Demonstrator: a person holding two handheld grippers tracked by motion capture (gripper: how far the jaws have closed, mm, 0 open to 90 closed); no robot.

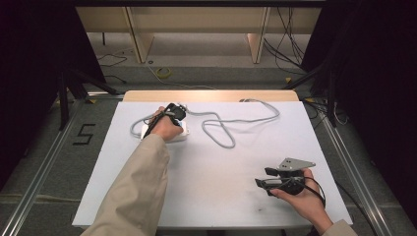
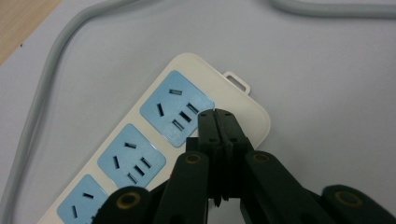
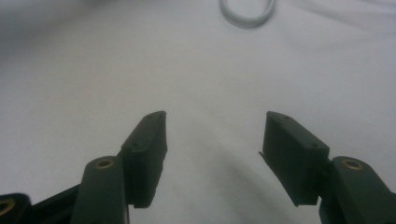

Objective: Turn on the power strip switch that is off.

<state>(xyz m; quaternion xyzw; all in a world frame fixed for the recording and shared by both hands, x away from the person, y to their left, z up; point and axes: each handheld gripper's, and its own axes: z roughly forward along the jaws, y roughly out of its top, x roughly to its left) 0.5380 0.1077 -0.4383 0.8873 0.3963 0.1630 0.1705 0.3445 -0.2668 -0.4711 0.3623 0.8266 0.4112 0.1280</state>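
Hovering left gripper [image 2: 218, 114], jaws together, over power strip [image 2: 154, 149]; right gripper [image 3: 212, 135] open.

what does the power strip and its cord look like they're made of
Power strip: hard plastic by the look, smooth cream shell with matte light-blue socket faces; the rounded moulded edges suggest it. Cord: probably rubbery or vinyl sheathing, grey and dull, since it lies in loose curves.

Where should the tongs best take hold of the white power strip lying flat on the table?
Probably across the power strip body's narrow width, from above: it lies flat with long parallel sides exposed. The hanging tab looks too small.
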